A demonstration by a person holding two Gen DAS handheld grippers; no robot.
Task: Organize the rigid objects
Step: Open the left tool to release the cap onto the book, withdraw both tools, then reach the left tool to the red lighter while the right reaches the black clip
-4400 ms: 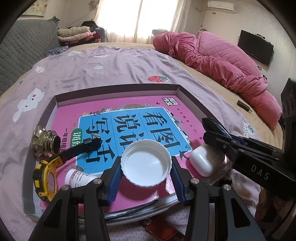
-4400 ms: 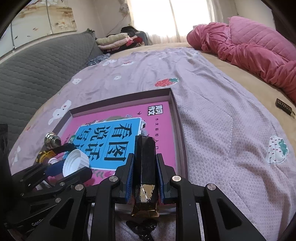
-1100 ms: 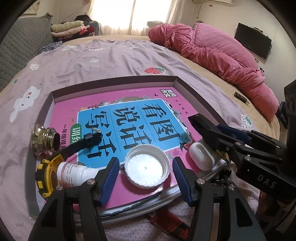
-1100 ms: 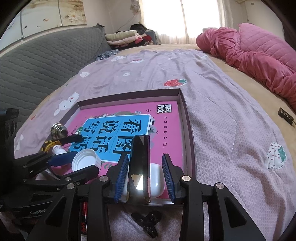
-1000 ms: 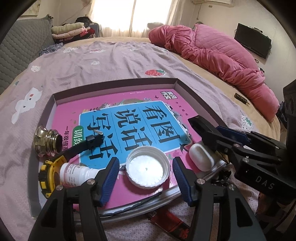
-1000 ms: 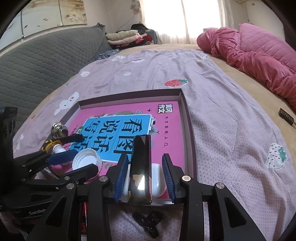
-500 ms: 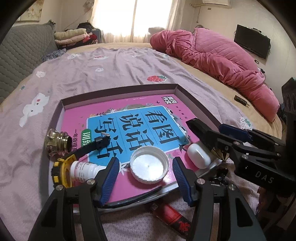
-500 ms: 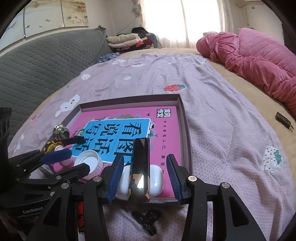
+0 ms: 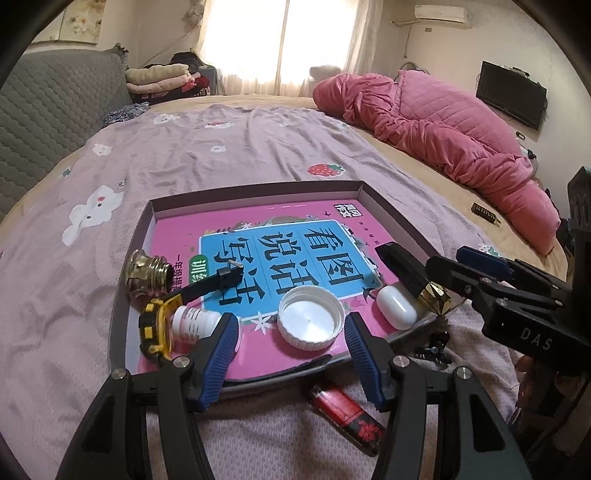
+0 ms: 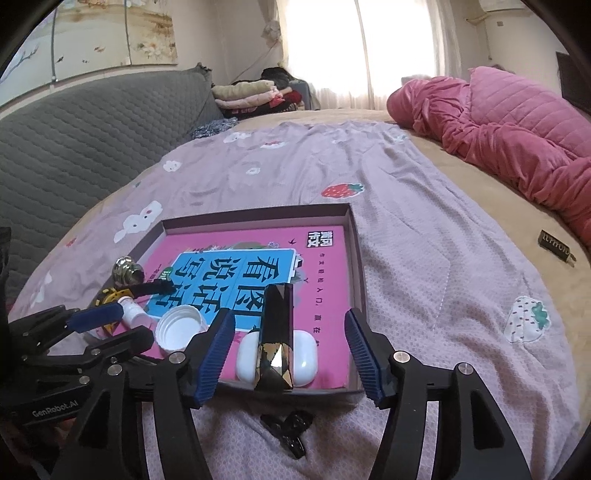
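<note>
Home bedroom. Bed (image 9: 229,155) under lilac sheet with strawberry and bunny prints fills both views. Rumpled pink quilt (image 9: 436,122) along bed's right edge. Grey quilted headboard (image 10: 85,136) on left. Folded clothes (image 9: 162,79) stacked at far edge beneath curtained bright window (image 9: 277,40). Wall-mounted TV (image 9: 511,98), air conditioner (image 9: 439,13) high on right wall.

Lilac bedsheet (image 9: 229,155), shallow box (image 9: 391,218), red lighter (image 9: 347,413), black clip (image 10: 288,430), pink quilt (image 9: 436,122)
</note>
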